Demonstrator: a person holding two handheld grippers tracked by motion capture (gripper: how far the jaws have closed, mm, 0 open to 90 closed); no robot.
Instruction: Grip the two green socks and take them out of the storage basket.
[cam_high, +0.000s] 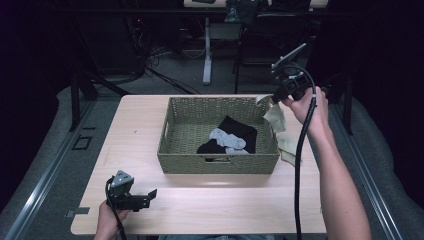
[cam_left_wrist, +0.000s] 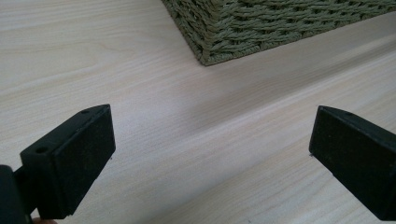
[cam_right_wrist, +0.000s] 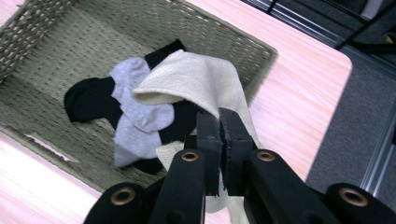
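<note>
A woven green basket (cam_high: 172, 131) stands in the middle of the wooden table, with black socks (cam_high: 241, 131) and grey socks (cam_high: 226, 138) lying in it. My right gripper (cam_high: 272, 100) hangs above the basket's right rim, shut on a cream sock (cam_high: 275, 116) that dangles from it. In the right gripper view the jaws pinch the cream sock (cam_right_wrist: 194, 79), which drapes over the grey sock (cam_right_wrist: 135, 112) and the black sock (cam_right_wrist: 91, 98) below. My left gripper (cam_high: 150, 194) rests low near the table's front left, open with nothing between its fingers (cam_left_wrist: 74, 158), a corner of the basket (cam_left_wrist: 243, 28) ahead.
Another cream sock (cam_high: 289, 147) lies on the table by the basket's right side. Bare tabletop (cam_high: 225, 200) runs in front of the basket. Beyond the far edge are desk legs and cables on a dark floor.
</note>
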